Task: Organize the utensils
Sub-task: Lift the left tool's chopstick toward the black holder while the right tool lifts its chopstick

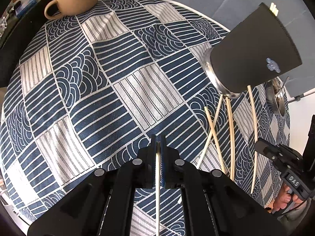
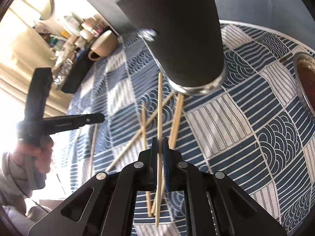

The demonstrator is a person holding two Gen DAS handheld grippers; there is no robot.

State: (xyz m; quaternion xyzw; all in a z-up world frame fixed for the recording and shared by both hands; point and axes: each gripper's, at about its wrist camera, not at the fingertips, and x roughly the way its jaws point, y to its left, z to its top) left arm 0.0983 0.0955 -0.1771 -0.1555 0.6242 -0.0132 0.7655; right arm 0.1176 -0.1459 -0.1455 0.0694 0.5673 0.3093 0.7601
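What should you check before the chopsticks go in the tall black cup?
1. Left gripper shut on one chopstick: ok.
2. Right gripper shut on its chopstick: ok.
3. Tall black cup standing upright on the tablecloth: ok.
4. Room inside the cup: cannot tell, its opening is hidden, though stick ends poke out the top.
5. All chopsticks picked up: not ok, loose chopsticks lie by the cup.

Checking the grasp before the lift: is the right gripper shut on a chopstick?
Yes. The right gripper is shut on one chopstick, which passes between its closed fingers.
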